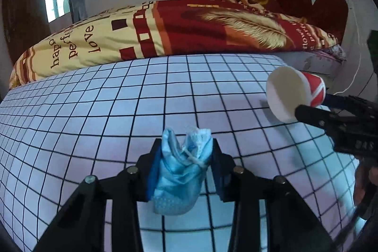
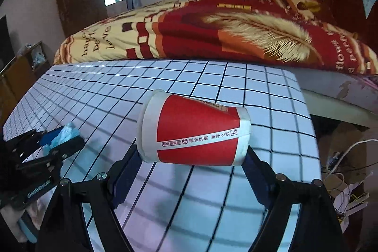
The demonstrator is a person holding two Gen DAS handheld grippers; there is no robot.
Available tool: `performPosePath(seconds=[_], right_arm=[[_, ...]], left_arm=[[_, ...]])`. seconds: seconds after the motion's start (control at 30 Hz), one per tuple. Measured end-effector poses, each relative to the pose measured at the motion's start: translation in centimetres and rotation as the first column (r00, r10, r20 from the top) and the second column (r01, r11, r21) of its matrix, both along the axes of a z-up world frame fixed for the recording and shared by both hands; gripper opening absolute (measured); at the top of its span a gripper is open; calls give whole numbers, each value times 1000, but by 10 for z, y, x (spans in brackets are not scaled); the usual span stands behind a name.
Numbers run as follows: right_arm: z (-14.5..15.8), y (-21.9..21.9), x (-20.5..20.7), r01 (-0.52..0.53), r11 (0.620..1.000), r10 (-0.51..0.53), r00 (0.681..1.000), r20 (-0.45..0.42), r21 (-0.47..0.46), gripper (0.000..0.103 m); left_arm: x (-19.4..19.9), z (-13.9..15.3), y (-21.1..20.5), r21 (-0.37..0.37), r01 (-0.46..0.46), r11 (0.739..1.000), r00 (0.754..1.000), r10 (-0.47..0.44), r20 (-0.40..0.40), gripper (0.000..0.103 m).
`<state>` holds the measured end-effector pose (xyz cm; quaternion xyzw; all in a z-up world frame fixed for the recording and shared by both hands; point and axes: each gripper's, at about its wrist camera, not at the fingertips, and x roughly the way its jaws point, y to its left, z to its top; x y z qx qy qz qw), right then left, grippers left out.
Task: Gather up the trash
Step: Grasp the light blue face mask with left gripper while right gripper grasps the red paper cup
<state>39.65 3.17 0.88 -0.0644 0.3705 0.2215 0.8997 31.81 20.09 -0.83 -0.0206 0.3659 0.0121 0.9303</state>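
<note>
Our left claw (image 1: 186, 164) pinches a crumpled blue face mask (image 1: 182, 171) between its pads, above the gridded worktop (image 1: 118, 110). Our right claw (image 2: 191, 157) grips a red-and-white paper cup (image 2: 193, 130) sideways — rim to the left — clear of the worktop.

Paper cup (image 2: 196, 131) – matt; cloth mask (image 1: 182, 171)

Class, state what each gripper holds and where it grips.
Left gripper: crumpled blue face mask, pinched mid-body. Right gripper: sideways red-and-white paper cup, gripped end to end.
</note>
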Motion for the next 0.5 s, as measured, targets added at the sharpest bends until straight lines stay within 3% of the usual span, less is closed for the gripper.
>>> performPosePath(seconds=[0.3,0.5], right_arm=[[30,-31,-85,7,999,-3,995,102,-41,85],[42,-61,-130,51,999,-49,991,124,-14,85]], left_arm=[[-44,19,-21,-22,21,1000,999,-20,41,40],[-69,32,-26,-45,29,999,998,-26,63,40]])
